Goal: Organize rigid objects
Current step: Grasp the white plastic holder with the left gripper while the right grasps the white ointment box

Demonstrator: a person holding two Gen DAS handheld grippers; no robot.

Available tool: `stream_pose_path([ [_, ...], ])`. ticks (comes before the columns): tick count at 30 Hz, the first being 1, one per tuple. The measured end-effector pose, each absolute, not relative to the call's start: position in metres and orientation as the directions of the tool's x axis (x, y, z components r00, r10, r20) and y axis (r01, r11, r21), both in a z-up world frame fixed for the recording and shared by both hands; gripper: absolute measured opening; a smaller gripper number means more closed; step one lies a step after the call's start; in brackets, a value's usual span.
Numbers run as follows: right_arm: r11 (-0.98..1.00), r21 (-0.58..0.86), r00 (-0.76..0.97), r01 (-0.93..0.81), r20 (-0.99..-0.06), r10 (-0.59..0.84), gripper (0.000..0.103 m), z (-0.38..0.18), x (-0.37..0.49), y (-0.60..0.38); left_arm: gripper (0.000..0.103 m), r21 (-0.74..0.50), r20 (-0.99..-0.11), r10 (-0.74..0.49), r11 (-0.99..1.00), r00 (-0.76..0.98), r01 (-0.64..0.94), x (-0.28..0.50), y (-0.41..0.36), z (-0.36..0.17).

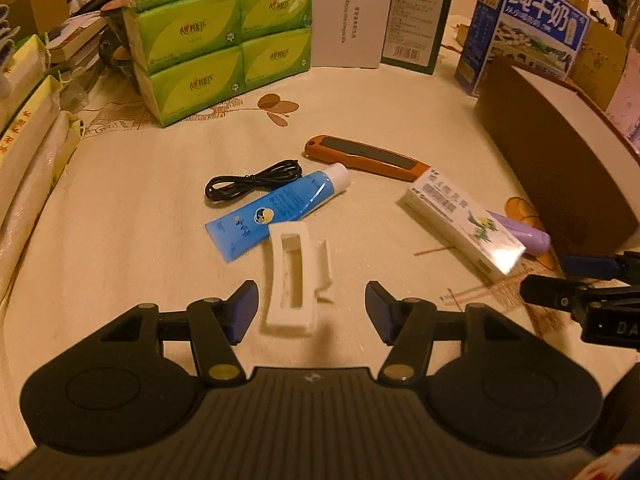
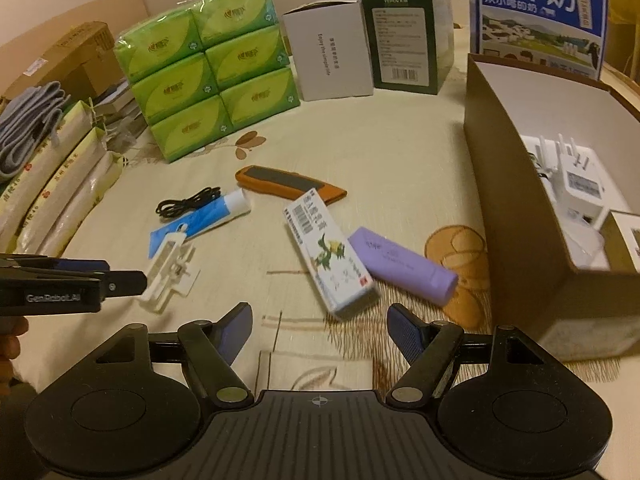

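My left gripper [image 1: 312, 308] is open, its jaws on either side of a white plastic holder [image 1: 296, 280] lying on the cloth; the holder also shows in the right wrist view [image 2: 170, 270]. Beyond it lie a blue tube [image 1: 276, 210], a black cable [image 1: 252, 184] and an orange utility knife [image 1: 364, 158]. A white medicine carton [image 2: 330, 254] and a purple tube [image 2: 402, 266] lie just ahead of my open, empty right gripper [image 2: 320, 336]. The brown cardboard box [image 2: 516, 216] stands at the right and holds white devices [image 2: 576, 184].
Green tissue packs [image 2: 208, 80], a white box [image 2: 332, 56], a dark green box [image 2: 404, 40] and a blue milk carton [image 2: 540, 12] stand at the back. Long wrapped packets [image 2: 52, 184] line the left edge.
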State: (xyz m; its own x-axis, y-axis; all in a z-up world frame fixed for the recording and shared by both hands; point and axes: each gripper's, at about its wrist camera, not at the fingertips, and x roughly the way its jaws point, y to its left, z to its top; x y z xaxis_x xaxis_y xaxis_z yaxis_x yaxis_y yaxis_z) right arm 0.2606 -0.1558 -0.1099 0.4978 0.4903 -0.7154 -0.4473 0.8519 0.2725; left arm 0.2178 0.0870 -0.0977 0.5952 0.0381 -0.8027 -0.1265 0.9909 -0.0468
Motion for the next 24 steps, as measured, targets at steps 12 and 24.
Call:
stream_pose_path([
  [12,0.845,0.237,0.499,-0.480,-0.718,0.485,0.072,-0.124,0.293,-0.137,0.049,-0.040,-0.839,0.039,0.990,0.543,-0.133,0.258,0.094,-0.133],
  [24,0.822,0.153,0.504,-0.548,-0.724,0.471,0.072,-0.136,0.313,-0.114,0.035,0.004,-0.832,0.066,0.994,0.551,-0.114,0.264,0.090,-0.136],
])
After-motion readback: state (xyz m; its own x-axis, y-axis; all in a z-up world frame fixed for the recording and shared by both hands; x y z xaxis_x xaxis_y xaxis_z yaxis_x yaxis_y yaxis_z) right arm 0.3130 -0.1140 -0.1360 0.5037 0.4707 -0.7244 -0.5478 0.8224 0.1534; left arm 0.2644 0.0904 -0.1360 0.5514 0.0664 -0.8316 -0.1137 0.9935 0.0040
